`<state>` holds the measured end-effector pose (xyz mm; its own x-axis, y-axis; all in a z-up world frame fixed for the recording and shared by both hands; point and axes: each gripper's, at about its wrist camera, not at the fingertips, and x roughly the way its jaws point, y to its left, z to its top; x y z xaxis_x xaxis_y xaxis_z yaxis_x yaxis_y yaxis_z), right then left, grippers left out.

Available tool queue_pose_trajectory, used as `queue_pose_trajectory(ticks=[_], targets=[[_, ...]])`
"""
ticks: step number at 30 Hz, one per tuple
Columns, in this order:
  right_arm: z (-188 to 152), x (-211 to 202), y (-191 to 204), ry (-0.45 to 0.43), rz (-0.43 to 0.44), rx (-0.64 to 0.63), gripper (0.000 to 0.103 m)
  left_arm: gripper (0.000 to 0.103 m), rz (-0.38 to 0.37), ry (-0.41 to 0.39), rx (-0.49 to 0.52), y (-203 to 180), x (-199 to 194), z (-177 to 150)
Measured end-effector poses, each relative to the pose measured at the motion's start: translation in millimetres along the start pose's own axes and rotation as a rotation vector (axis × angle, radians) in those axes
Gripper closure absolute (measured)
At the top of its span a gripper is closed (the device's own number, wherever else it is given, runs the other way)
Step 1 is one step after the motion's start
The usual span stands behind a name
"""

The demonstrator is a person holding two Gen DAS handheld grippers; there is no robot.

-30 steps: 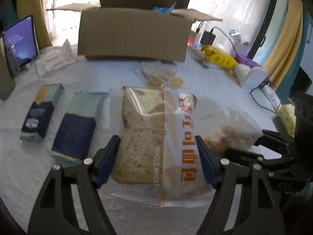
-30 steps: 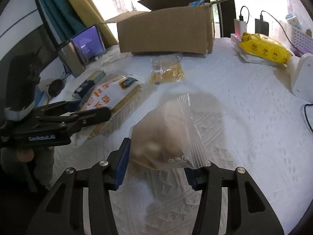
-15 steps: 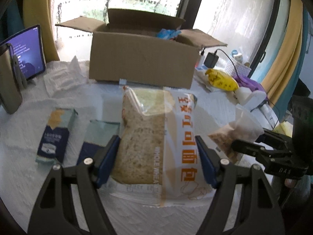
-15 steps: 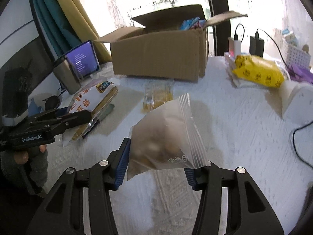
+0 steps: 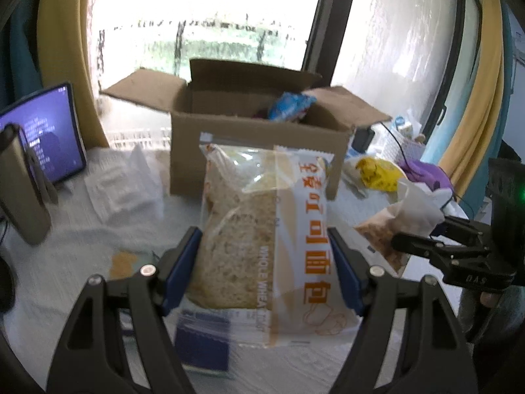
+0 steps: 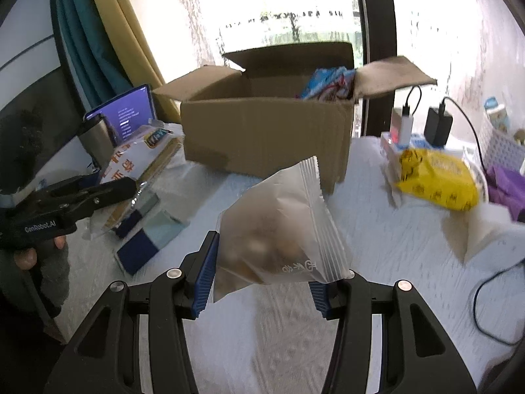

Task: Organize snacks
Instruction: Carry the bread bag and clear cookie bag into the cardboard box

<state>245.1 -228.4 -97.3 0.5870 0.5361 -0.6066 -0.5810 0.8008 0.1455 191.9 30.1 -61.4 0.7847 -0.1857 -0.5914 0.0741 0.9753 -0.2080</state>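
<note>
My left gripper (image 5: 264, 262) is shut on a whole wheat bread pack (image 5: 262, 229) with orange lettering, held up off the table in front of the open cardboard box (image 5: 249, 151). My right gripper (image 6: 264, 274) is shut on a frosted snack bag (image 6: 279, 229) with brown pieces inside, also lifted. In the right wrist view the box (image 6: 265, 138) stands ahead with blue snack packets (image 6: 328, 82) inside, and the left gripper (image 6: 75, 200) with the bread pack (image 6: 137, 161) shows at the left. In the left wrist view the right gripper (image 5: 423, 239) and its bag (image 5: 400, 220) are at the right.
Blue and teal snack boxes (image 6: 147, 233) lie on the white tablecloth (image 6: 377, 229). A yellow packet (image 6: 436, 180), chargers with cables (image 6: 436, 124) and a white basket (image 6: 502, 144) sit at the right. A tablet (image 5: 49, 138) and a metal cup (image 5: 23, 190) stand at the left.
Both grippers have risen with their packs and moved toward the box, which now shows its open top and inside. The table items have dropped lower in both views.
</note>
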Motion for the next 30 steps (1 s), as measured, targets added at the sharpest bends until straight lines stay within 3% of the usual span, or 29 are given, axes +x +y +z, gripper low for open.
queue_pose_trajectory(ticks=[15, 30], targets=[[57.9, -2.0, 6.9, -0.088, -0.018, -0.067, 0.05, 0.027, 0.025, -0.098, -0.005, 23.4, -1.1, 50.7], [107.8, 14.0, 8.6, -0.149, -0.021, -0.108, 0.05, 0.027, 0.057, -0.167, 0.053, 25.9, 14.3, 90.0]])
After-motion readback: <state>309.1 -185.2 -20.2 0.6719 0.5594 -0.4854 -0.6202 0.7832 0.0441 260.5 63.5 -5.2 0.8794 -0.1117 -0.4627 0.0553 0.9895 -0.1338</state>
